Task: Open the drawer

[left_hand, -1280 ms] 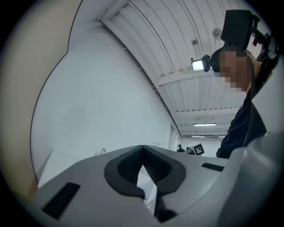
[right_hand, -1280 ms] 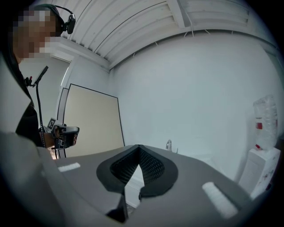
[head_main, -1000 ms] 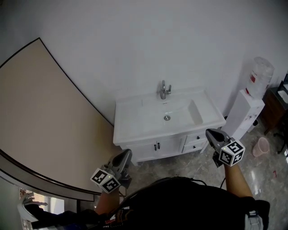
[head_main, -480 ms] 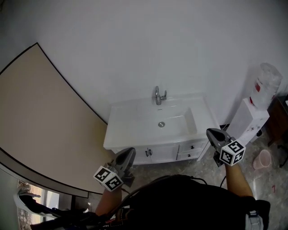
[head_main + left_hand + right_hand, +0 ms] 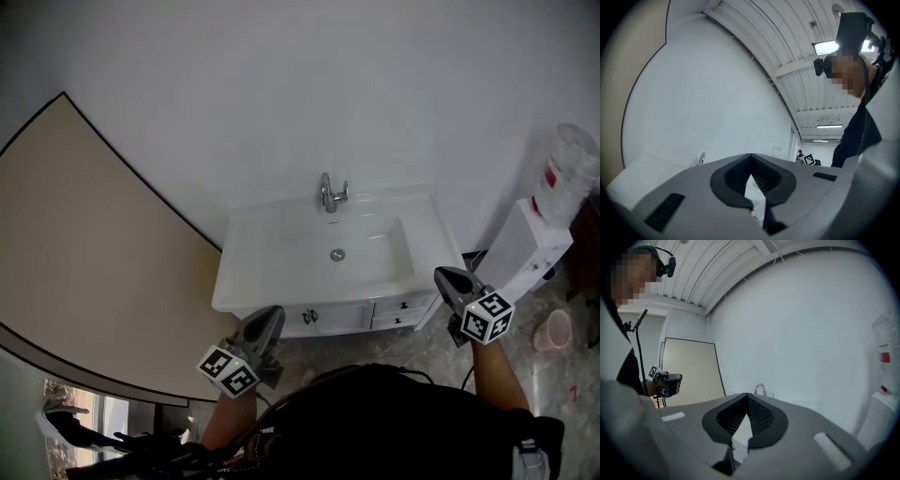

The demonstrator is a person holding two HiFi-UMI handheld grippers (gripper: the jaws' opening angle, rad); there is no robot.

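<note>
We face a white vanity (image 5: 272,272) against the wall, with a water dispenser (image 5: 544,234) beside its right end. Our left gripper (image 5: 270,314) and right gripper (image 5: 441,275) hang near its front corners, both clenched on nothing. Two closed drawers (image 5: 405,305) stack at the front's right end, and the faucet (image 5: 330,191) stands at the back edge.

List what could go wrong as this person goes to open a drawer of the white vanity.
The right tongs are shut and short of the drawers; unopened, they may just bump the small handle.
The cabinet doors beside the drawers carry similar dark handles, so the left tongs, also shut, might take the wrong one.
The water dispenser stands close on the right and could be knocked.
</note>
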